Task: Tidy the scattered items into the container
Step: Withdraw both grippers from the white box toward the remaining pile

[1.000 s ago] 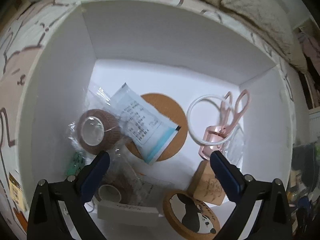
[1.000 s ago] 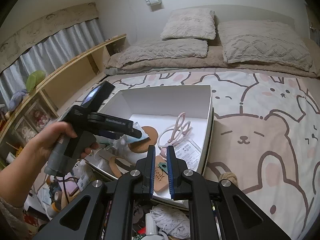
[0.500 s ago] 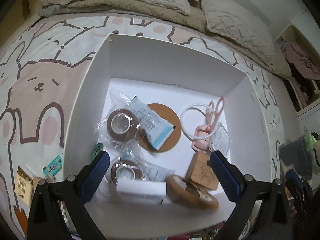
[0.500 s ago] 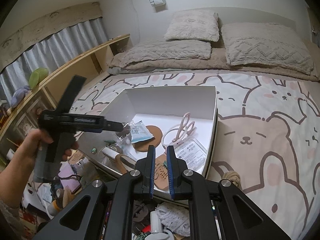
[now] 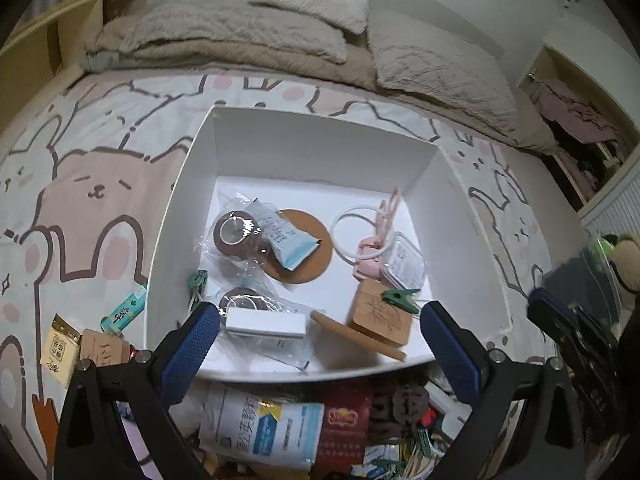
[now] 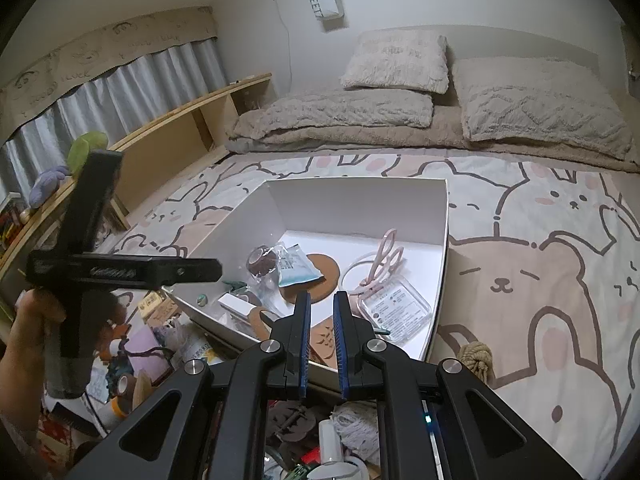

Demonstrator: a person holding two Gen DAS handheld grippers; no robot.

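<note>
The left claw [image 5: 316, 320] hangs wide open and empty above the near edge of the white box [image 5: 320, 144]. The right claw [image 6: 320, 340] is closed on nothing, pointing at the same box. The box sits on a bed [image 6: 540, 264] with a bunny-print cover. It holds tape rolls [image 5: 236, 234], a cork coaster [image 5: 308, 256], pink scissors [image 5: 380, 236] and a green clip [image 5: 400, 298]. More clutter [image 5: 288, 424] lies below its near wall.

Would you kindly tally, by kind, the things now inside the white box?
Brown tape rolls: 2
Round cork coasters: 2
Green clips: 2
Pink scissors: 1
White ring: 1
Blue-white sachet: 1
Small white box: 1
Square wooden coaster: 1
Clear case: 1
Total: 12
</note>
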